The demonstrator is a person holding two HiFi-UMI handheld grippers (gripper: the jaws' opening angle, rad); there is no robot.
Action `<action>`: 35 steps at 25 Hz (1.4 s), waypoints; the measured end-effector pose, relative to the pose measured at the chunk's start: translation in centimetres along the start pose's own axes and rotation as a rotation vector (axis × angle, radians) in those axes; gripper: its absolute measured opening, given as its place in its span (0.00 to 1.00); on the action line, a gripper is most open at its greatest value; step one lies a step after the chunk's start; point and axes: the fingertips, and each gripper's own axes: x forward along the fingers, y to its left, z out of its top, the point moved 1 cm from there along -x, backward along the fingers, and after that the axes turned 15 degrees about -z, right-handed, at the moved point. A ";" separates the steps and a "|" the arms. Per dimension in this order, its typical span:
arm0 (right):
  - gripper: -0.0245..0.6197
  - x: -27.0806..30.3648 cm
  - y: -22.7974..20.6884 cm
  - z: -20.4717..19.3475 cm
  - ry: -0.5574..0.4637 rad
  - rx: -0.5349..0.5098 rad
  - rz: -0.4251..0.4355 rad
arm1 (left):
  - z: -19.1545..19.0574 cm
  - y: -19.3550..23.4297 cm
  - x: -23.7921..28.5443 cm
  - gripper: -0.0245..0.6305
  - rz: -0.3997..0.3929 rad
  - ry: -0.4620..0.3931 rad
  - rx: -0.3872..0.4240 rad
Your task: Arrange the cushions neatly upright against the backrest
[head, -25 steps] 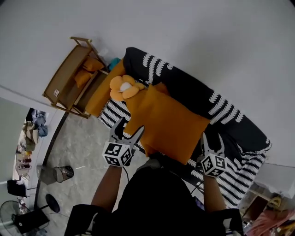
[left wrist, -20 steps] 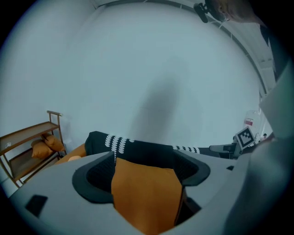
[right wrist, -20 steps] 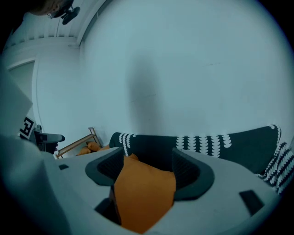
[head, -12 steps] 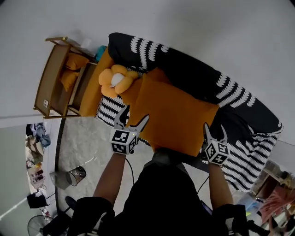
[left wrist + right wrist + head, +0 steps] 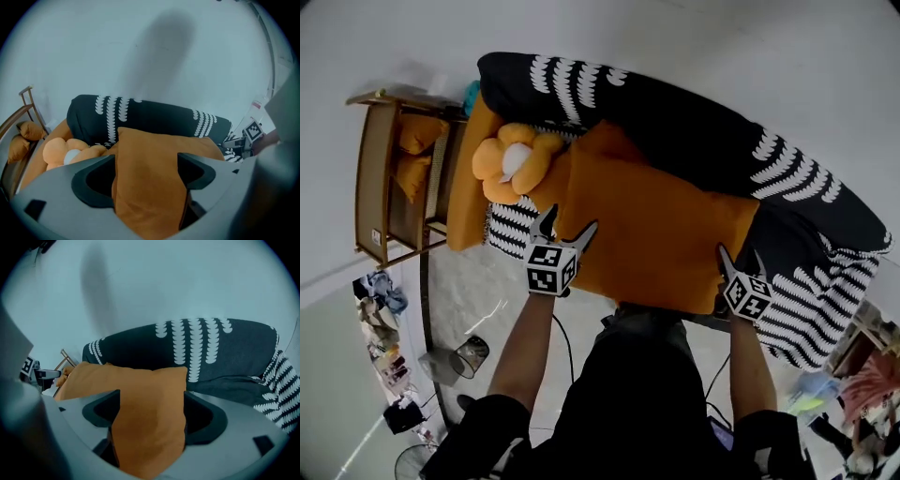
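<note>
at the left end of the backrest, black cloth with white leaf prints, a plump flower cushion with a white centre slumps, not yet set upright. the left gripper pinches one near corner of the big orange cushion, soft matt fabric bulging between its pads. i judge it is held by both corners so the flat rectangle can be tipped against the backrest. it leans before the backrest's middle. the right gripper has the other corner between its opening jaws, cloth touching both pads.
</note>
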 end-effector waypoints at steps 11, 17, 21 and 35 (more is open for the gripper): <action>0.83 5.3 -0.4 -3.8 0.169 0.078 0.022 | -3.8 4.4 5.6 0.80 -0.063 0.164 -0.126; 0.86 7.7 -0.5 -4.7 0.206 0.087 0.040 | -4.6 4.5 6.8 0.83 -0.119 0.148 -0.243; 0.87 8.5 -0.3 -5.5 0.229 0.186 0.060 | -5.0 4.5 7.0 0.83 -0.105 0.107 -0.288; 0.56 6.6 1.0 -7.4 0.212 0.191 0.244 | -4.6 -1.8 4.6 0.40 0.062 0.121 -0.031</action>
